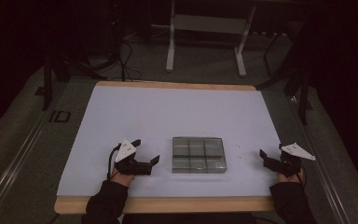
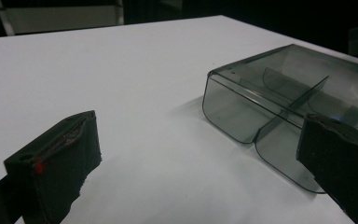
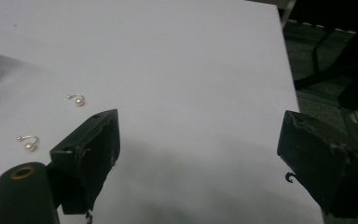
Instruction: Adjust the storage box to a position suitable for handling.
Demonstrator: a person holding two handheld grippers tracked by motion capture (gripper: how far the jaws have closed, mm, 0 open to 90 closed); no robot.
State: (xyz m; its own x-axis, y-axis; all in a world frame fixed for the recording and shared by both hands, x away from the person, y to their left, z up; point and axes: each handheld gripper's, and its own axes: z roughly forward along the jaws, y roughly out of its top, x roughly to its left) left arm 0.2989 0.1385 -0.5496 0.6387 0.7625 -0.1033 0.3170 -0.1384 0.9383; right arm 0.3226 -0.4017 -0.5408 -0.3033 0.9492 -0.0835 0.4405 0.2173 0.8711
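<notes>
White table (image 1: 168,116), smoky box (image 1: 199,154), 2 earrings (image 3: 28,142)

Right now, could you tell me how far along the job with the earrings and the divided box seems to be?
It looks barely begun. Done: nothing that I can see; the compartments of the box look empty. In hand: nothing; the left tongs and right tongs are open on either side of it. Left: both pearl earrings lie loose on the white sheet beside the box, presumably to be put in.

We see a dim room (lit mostly over the table (image 1: 121,112)); beyond it stands a white-legged stand (image 1: 205,42) on grey floor (image 1: 23,140).
</notes>
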